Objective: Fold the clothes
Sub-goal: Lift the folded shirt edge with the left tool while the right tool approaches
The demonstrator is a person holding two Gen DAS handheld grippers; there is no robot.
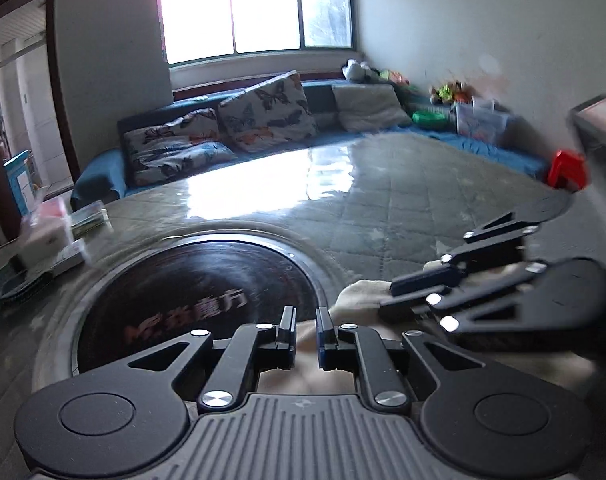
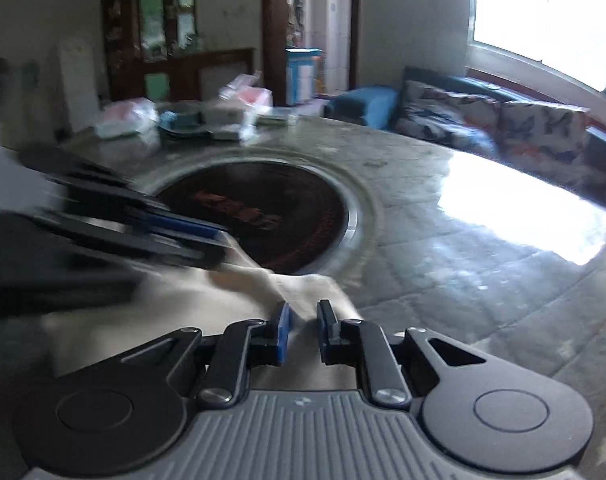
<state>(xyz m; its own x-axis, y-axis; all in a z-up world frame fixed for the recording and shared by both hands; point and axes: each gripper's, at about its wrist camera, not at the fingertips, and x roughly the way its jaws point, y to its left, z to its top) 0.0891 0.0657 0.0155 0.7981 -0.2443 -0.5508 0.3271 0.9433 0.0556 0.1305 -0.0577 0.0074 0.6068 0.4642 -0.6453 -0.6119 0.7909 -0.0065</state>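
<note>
Beige cloth (image 2: 239, 300) is lying bunched on the near table (image 2: 443, 240) edge; left gripper (image 1: 306, 330) and right gripper (image 2: 304, 330) are both hovering slightly open over it, gripping nothing. Folding's looking unfinished.

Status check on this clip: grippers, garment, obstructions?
Left gripper open over the cream garment. Right gripper open, same cloth. Garment bunched at the dark round inset. Nothing in the way.

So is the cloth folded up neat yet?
Not neat yet. The cream cloth lies rumpled with creases beside the round black hotplate; how many layers it has, I cannot tell.
</note>
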